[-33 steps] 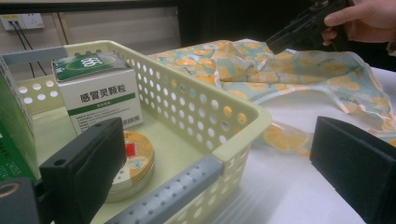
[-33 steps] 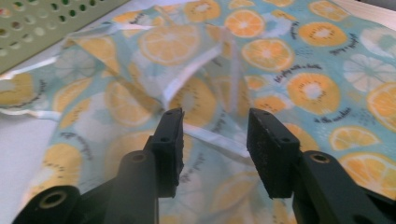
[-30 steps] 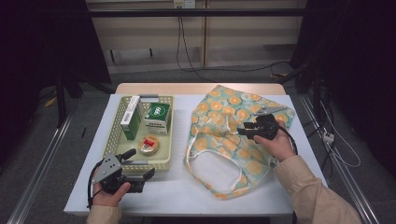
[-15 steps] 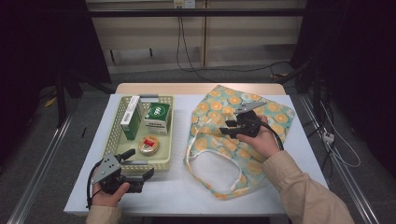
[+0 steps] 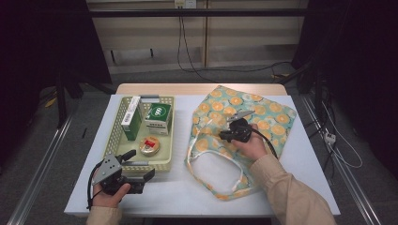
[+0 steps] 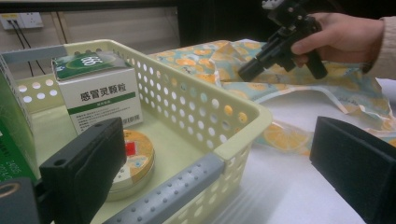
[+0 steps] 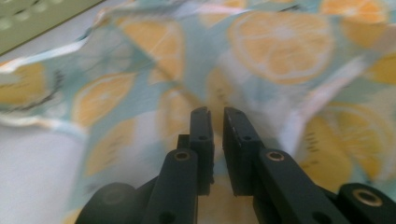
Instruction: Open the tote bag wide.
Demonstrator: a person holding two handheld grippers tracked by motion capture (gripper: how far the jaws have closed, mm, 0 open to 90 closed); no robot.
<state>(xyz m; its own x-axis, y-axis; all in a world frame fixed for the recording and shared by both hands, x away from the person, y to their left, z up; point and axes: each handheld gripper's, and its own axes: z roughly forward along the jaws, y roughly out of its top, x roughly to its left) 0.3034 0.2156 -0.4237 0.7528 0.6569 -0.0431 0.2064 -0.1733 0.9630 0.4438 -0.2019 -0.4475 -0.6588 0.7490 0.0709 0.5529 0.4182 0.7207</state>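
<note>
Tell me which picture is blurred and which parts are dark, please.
Right gripper view: the lemon-print bag is smeared, while the right gripper is sharp. Left gripper view: the basket is crisp. High view: the table is lit, its surroundings nearly black.

1. The left gripper rests low at the near left of the table, held in the person's left hand, its jaws spread wide apart and level.
2. The right gripper sits farther in, right of centre, gripped by the right hand, pointing left and slightly down.
3. Its jaws have just been closing; a narrow gap remains, nothing between them.
4. A beige sleeve covers the right forearm.
</note>
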